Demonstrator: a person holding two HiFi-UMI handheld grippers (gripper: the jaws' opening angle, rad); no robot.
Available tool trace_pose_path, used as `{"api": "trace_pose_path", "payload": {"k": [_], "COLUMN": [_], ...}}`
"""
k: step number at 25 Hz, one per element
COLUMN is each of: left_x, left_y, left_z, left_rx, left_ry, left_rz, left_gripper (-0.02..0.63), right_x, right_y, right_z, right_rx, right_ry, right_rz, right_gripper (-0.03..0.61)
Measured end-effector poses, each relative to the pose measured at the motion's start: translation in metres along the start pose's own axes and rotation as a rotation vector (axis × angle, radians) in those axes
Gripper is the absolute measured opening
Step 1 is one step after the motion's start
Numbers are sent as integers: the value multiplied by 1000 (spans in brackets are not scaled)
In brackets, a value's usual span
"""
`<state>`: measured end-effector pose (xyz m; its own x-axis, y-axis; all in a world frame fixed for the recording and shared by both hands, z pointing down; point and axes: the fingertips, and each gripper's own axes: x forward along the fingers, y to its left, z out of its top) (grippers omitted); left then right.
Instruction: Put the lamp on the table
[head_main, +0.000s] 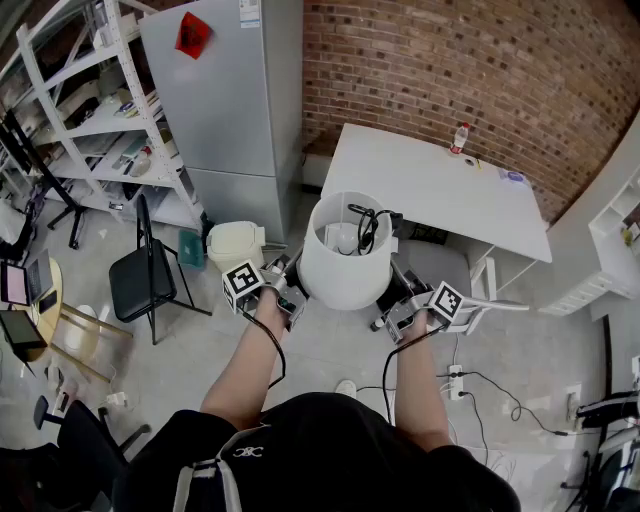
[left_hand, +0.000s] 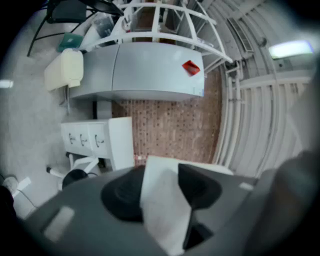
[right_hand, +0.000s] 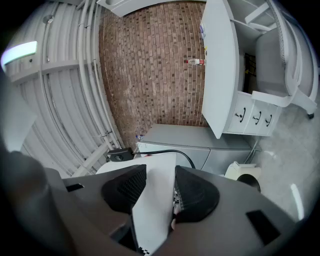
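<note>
Since the lamp (head_main: 345, 258) is bulky, our left gripper (head_main: 288, 288) and right gripper (head_main: 393, 296) each pinch its shade wall. We face the table (head_main: 430, 180).

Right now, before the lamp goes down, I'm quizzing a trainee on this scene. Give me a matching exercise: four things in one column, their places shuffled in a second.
Things
1. lamp
2. bottle
3. chair
4. red sticker

Places
A. on the fridge
B. on the floor by the shelves
C. clamped by the left gripper and right gripper
D. on the table

Pairs: 1-C, 2-D, 3-B, 4-A
</note>
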<state>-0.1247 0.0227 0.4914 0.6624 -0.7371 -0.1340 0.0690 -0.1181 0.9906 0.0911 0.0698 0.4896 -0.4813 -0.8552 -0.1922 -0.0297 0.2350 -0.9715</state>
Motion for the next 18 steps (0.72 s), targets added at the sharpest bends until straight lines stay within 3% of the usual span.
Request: {"api": "trace_pose_path", "payload": {"k": [8,13,18], "left_x": [6,19,31], "left_y": [6,5,5], "left_z": [-2,-3,-11], "left_rx": [1,16,7], "left_ry": [-5,-4,-12], "left_rz": [2,8,15], "left_gripper": [204,204,204], "right_x": [5,4,4], "right_y": [4,-7,-8], "right_z": [6,20,35], "right_rx": [13,25,23], "right_ry": [18,10,20], "right_rz": [40,-2,13], "right_gripper": [169,169,170]}}
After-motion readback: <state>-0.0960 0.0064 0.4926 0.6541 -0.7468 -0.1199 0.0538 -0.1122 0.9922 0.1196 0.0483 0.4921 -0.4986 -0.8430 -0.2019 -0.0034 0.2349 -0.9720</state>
